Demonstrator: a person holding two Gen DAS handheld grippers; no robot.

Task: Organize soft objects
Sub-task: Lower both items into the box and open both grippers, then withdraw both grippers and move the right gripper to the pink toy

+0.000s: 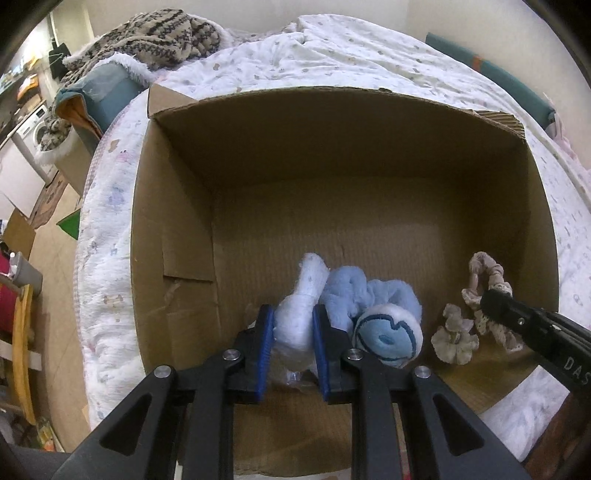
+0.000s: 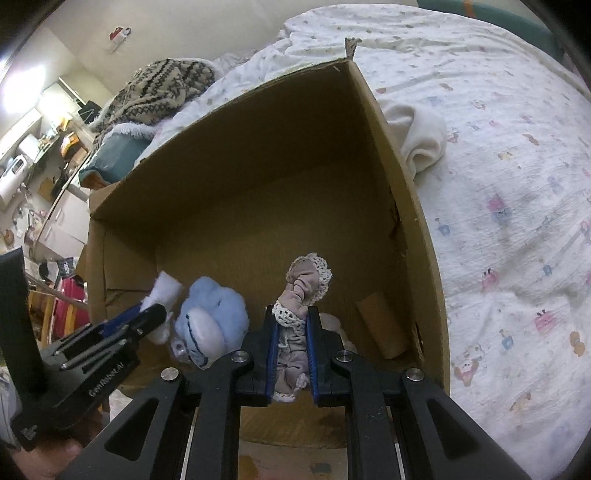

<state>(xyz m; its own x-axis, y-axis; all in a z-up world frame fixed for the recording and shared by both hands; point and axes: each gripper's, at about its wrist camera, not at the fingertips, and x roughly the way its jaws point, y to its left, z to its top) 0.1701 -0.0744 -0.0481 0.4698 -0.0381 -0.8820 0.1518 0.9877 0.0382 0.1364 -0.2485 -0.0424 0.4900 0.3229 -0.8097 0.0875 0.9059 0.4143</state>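
Observation:
An open cardboard box [image 1: 332,92] sits on the bed. My left gripper [image 1: 293,314] is down inside it, shut on the white end [image 1: 310,280] of a light-blue and white plush toy [image 1: 384,336]. The toy's body bunches to the right of the pads, low over the box floor. In the right wrist view my right gripper [image 2: 291,314] is shut on a mauve scrunchie with lace trim [image 2: 304,280], also inside the box [image 2: 369,96]. From the left wrist view the right gripper [image 1: 487,301] holds that scrunchie [image 1: 484,267] at the box's right side. A beige ruffled piece [image 1: 454,339] lies just beside it.
A short cardboard tube [image 2: 380,328] lies on the box floor near the right wall. A white cloth [image 2: 417,140] rests on the printed quilt [image 2: 498,184] outside that wall. A patterned knit blanket [image 1: 155,33] and a teal cushion [image 1: 107,92] lie beyond the box's far left corner.

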